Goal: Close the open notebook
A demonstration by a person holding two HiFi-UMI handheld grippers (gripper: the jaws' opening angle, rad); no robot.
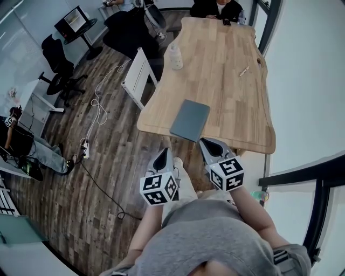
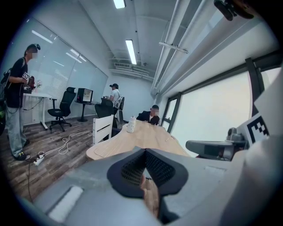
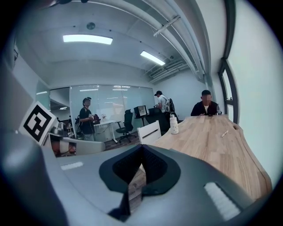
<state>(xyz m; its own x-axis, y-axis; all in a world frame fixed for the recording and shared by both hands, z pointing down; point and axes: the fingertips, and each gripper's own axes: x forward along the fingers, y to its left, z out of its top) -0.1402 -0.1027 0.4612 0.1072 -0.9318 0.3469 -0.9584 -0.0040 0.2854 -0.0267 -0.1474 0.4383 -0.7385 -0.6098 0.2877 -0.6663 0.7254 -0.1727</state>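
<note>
A grey notebook (image 1: 190, 119) lies shut and flat on the near end of the wooden table (image 1: 226, 81). Both grippers hang short of the table's near edge, close to my body. My left gripper (image 1: 163, 153) points toward the table with its jaws together and nothing between them; the left gripper view shows its pads meeting at the tip (image 2: 144, 151). My right gripper (image 1: 208, 143) sits just below the table's edge, to the right of the notebook, its jaws also closed and empty (image 3: 141, 148). Neither gripper touches the notebook.
A white bottle (image 1: 176, 56) and a pen (image 1: 244, 70) lie farther up the table. A person (image 1: 217, 7) sits at the far end. A white panel (image 1: 138, 75) stands left of the table, with cables (image 1: 97, 108) and office chairs (image 1: 59, 64) on the floor.
</note>
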